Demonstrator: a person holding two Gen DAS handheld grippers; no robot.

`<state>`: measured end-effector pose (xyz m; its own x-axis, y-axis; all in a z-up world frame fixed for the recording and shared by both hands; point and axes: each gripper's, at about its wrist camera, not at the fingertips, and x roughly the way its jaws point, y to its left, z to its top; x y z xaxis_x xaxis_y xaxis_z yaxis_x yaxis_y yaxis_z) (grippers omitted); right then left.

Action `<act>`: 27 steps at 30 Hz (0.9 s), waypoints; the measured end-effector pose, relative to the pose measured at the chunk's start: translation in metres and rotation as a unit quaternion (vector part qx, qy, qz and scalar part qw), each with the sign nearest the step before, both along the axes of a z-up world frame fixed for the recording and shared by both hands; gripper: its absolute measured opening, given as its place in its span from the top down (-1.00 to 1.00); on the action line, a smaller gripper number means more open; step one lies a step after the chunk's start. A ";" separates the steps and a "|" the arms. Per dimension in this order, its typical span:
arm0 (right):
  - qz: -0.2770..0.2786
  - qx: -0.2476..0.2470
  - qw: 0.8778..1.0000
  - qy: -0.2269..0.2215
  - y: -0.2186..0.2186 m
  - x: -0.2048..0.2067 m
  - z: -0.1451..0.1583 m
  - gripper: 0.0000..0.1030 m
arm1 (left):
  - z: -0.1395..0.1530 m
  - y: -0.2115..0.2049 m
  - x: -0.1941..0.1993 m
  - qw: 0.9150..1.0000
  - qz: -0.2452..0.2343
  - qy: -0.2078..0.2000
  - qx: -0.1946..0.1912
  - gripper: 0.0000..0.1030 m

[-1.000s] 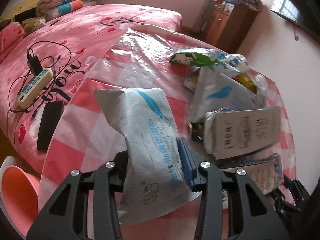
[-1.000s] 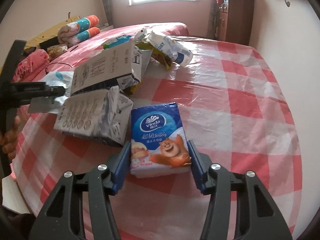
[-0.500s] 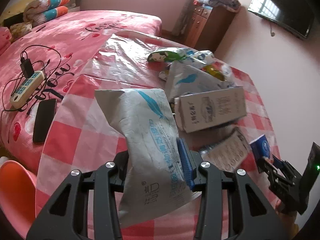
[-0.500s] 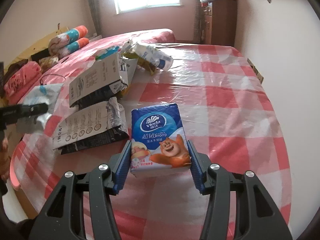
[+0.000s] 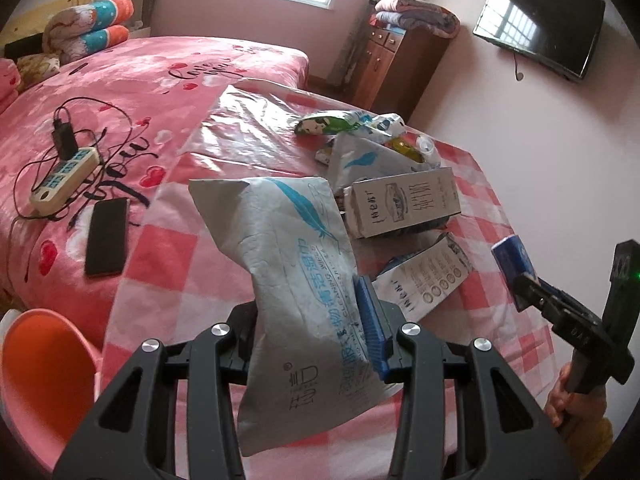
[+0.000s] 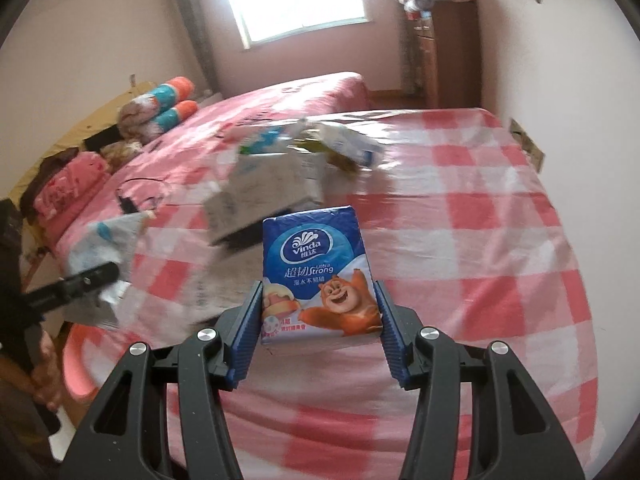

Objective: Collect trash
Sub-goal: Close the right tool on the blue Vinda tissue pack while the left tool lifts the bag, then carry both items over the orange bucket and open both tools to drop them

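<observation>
Left gripper: jaws closed on wipes pack, grey crinkled soft film, limp, held above counter.
Right gripper: jaws clamped on tissue pack, glossy blue plastic, rectangular, lifted.
Left on checked plastic-covered counter: two flattened cartons, wrapper heap.
Pink bin at counter's edge, likely destination.
Progress: early; two items in hand, nothing seen binned.

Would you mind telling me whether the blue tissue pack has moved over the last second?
Yes. The tissue pack, clamped in the right gripper, has risen off the checked tablecloth and away from the cartons it lay beside.
</observation>
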<state>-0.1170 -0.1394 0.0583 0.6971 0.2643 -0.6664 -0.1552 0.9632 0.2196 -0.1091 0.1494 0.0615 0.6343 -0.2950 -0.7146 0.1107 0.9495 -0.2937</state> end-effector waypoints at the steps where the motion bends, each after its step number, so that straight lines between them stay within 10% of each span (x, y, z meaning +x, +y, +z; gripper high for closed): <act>1: 0.011 0.003 1.000 0.000 0.008 0.000 0.002 -0.06 | 0.000 0.005 -0.004 1.000 0.003 -0.001 -0.002 0.16; 12: 0.177 0.010 0.984 0.010 0.139 -0.003 0.009 -0.06 | -0.006 0.083 -0.050 0.998 0.059 -0.005 0.003 0.16; 27: 0.372 -0.004 0.926 0.061 0.323 -0.007 -0.027 -0.06 | -0.077 0.221 -0.093 0.975 0.214 0.064 0.008 0.16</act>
